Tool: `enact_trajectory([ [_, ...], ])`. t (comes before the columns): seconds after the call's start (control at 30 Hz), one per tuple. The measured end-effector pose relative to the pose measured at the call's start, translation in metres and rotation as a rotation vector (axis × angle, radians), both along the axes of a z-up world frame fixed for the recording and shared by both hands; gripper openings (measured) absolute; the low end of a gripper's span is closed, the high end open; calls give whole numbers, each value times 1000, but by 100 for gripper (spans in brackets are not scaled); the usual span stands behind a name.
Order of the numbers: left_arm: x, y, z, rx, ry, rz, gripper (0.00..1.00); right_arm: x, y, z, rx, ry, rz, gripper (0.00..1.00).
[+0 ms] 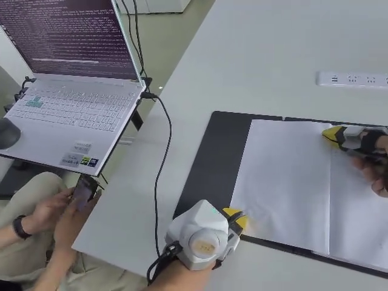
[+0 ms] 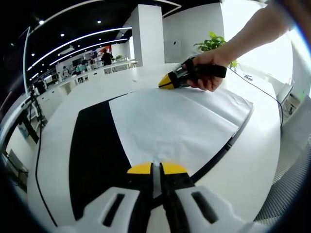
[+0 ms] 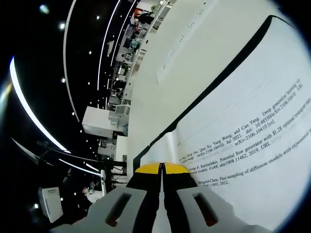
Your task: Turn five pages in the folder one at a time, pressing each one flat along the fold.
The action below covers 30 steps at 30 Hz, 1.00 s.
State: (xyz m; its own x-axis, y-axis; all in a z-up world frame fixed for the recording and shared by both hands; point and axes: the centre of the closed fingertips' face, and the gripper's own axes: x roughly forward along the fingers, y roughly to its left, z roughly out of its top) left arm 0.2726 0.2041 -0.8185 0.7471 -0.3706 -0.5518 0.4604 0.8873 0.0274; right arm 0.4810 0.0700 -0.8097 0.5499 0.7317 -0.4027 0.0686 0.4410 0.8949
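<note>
1. head view, progress: the folder (image 1: 212, 163) lies open on the table (image 1: 260, 54). one blank turned page (image 1: 285, 176) lies flat on its left half. judged from this, at least one turn is made. how many of the five are done cannot be told. pressing along the fold (image 1: 330, 200) looks to be the step in hand.
2. head view, fingers: the left gripper (image 1: 236, 219) has its yellow tips at the near left corner of the turned page. the right gripper (image 1: 332, 134), held in a hand (image 1: 377, 163), has its tip at the far end of the fold.
3. left gripper view: the jaws of the left gripper (image 2: 152, 169) meet, with a hairline slit between them. the tips rest at the near edge of the turned page, which spreads out ahead of them. whether a sheet is nipped between the tips cannot be told. the right gripper sits far ahead, across the page.
4. right gripper view: the jaws of the right gripper (image 3: 161, 168) are closed tip to tip, with nothing visible between them. the tips bear down on the paper at the fold. a printed page (image 3: 243, 141) lies just to the right of the tips, and the sheet curls up slightly just ahead of them.
5. remaining, as a judgement: finish the press along the fold toward the near edge, then make the outstanding turns one at a time.
</note>
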Motion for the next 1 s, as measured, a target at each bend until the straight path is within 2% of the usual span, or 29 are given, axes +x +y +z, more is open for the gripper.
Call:
enact_trajectory([
  [0.5, 0, -1, 0, 4, -10, 0, 3, -55, -5, 1, 56, 29, 49, 0],
  [0.67, -1, -1, 0, 7, -10, 0, 3, -80, -5, 3, 87, 38, 66, 0],
  [0.77, -1, -1, 1, 7, -10, -1, 3, -87, -7, 4, 101, 44, 62, 0],
  [0.87, -1, -1, 1, 7, -10, 0, 3, -105, -4, 4, 98, 55, 113, 0],
  [1.0, -1, 0, 1, 10, -9, -1, 3, -124, -2, 4, 103, 63, 137, 0],
])
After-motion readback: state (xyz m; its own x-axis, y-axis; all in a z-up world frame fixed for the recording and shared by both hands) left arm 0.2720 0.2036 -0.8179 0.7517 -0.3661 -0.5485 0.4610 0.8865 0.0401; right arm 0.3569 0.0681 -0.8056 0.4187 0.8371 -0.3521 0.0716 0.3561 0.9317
